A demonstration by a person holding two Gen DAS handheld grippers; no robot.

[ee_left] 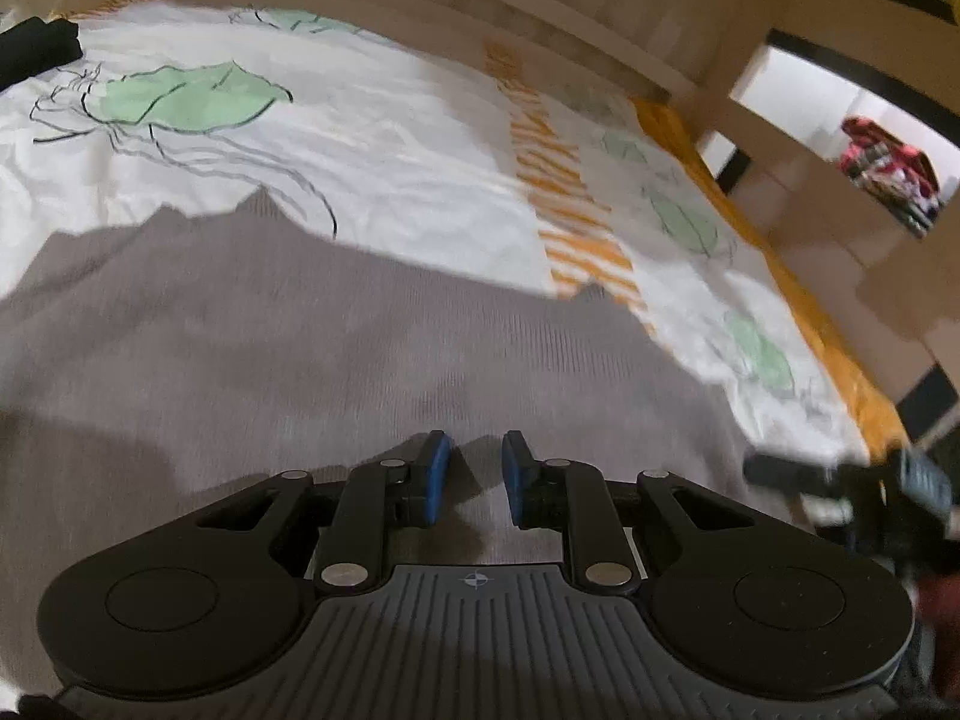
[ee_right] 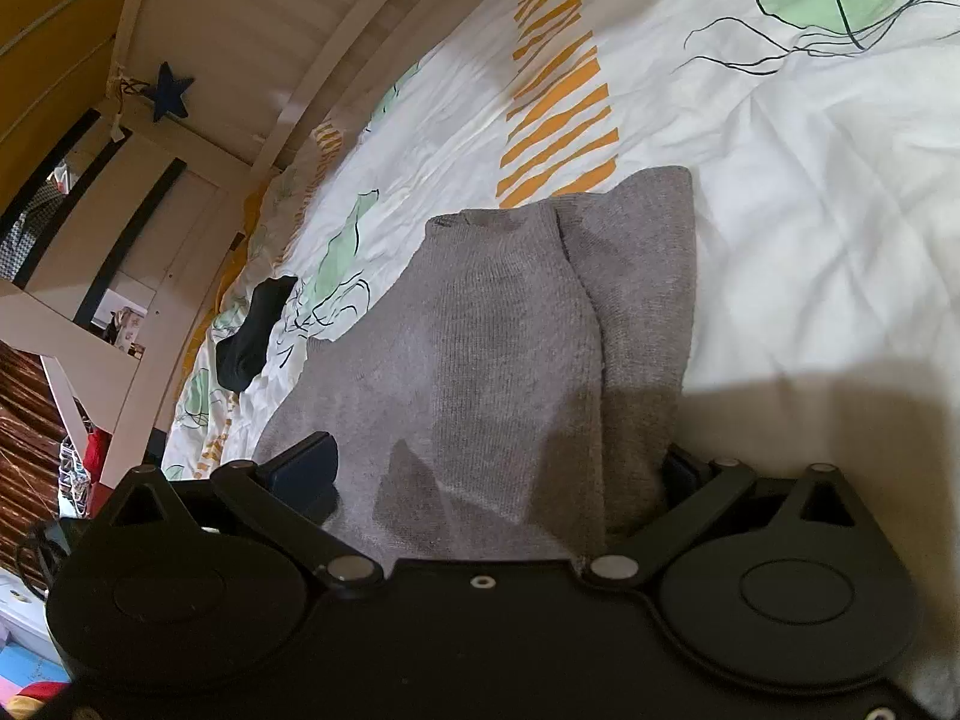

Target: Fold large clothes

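So the grey sweater (ee_left: 300,348) is spread flat on the bedsheet (ee_left: 372,138), the white one with green leaves and orange stripes. The left gripper (ee_left: 474,477) hovers just above the knit, its blue pads (ee_left: 437,477) a narrow gap apart with nothing between them, only sweater beneath. The right gripper (ee_right: 498,474) has its fingers spread wide, with a thick fold of the sweater (ee_right: 492,348) lying between them; whether the pads actually press on it, I can't tell. Beyond the right fingers, off to the left, a black sock (ee_right: 252,330) lies on the sheet, apart from the sweater.
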